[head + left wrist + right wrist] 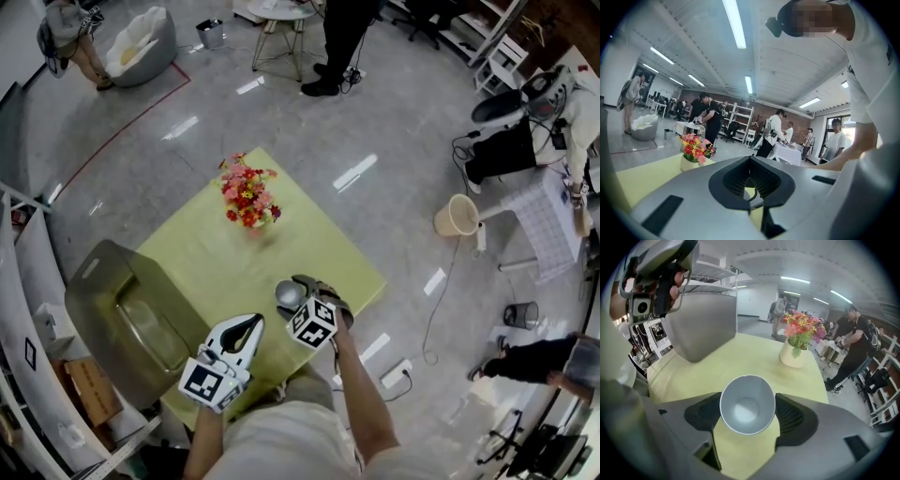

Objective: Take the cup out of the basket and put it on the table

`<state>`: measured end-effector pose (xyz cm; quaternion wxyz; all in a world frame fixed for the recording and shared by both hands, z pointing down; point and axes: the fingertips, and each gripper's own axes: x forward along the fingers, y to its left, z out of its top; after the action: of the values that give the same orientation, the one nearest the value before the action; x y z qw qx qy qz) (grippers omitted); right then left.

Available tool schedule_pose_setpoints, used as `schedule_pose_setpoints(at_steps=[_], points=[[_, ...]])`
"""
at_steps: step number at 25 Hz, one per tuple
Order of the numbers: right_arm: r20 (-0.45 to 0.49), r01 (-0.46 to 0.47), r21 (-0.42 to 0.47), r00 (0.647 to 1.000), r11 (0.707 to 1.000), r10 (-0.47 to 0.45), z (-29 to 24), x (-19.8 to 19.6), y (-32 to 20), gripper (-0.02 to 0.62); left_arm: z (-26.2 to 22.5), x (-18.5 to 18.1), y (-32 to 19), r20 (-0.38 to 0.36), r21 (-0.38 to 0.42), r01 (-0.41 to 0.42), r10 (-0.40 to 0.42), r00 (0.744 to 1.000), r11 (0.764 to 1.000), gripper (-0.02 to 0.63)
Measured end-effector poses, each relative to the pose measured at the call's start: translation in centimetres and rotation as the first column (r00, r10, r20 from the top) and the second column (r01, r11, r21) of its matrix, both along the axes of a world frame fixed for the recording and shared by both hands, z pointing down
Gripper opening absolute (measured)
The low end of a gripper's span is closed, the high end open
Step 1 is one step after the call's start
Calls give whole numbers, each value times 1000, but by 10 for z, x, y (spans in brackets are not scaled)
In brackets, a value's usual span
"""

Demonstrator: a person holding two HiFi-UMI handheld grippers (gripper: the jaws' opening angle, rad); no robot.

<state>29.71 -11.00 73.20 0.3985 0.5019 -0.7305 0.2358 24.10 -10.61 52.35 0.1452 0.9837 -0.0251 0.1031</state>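
Clamped between the jaws of the right gripper (747, 416): a silvery conical metal cup (747, 404), open mouth turned toward that gripper's camera. Held over the yellow-green square table (754, 359), outside the grey, solid-walled rectangular basket (701, 319) and apart from it. Basket at the table's left side in the head view. Toward the far corner, a white pot of red, pink and yellow flowers (798, 341). Left gripper (751, 183) raised just beside the right one, jaws closed together with nothing between them.
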Motion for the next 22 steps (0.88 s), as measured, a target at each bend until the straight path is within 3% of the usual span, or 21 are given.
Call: schedule_pose_setpoints(at_steps=[16,22], points=[[12,-40,38,999,998,40,0,0,1,360,8,-1,2,9,-11,-8,8,1000,1000,9],[39,-77,97,997,992,74,-25,3,9,362,5,-2,2,6,-7,-9,9,1000,1000,9]])
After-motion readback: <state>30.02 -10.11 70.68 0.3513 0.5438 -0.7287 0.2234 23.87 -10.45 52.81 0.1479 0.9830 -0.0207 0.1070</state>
